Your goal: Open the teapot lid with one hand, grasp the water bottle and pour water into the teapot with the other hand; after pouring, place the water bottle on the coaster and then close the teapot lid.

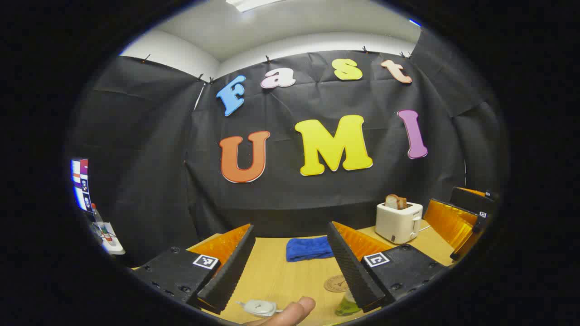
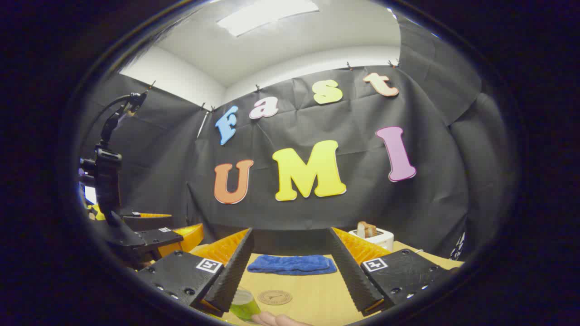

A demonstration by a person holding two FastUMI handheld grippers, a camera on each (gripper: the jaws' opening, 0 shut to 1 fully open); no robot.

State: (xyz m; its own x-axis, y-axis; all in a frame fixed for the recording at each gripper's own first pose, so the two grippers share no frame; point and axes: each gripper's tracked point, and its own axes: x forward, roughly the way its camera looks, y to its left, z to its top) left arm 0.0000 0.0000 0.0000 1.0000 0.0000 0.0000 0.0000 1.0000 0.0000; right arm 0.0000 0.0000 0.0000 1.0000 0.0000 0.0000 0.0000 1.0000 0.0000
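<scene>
In the left gripper view, my left gripper [image 1: 290, 226] stands open above the wooden table [image 1: 281, 276] with nothing between its fingers. Low in that view, a bottle holding green liquid [image 1: 348, 305] stands beside a round cork coaster [image 1: 336, 284]. A small pale rounded object [image 1: 260, 308], possibly the teapot's lid, lies by a person's fingertip [image 1: 292, 312]. My right gripper [image 2: 290, 231] is also open and holds nothing. Below it are the bottle [image 2: 244, 305] and the coaster [image 2: 275, 297]. The right gripper [image 1: 462, 217] appears far right in the left gripper view. The left gripper [image 2: 154, 233] appears at the left in the right gripper view.
A folded blue cloth [image 1: 309, 249] lies at the back of the table, seen again as the cloth [image 2: 292, 265]. A white toaster [image 1: 398, 222] with bread in it stands at the back right. A small shelf with a bottle [image 1: 102, 226] sits far left.
</scene>
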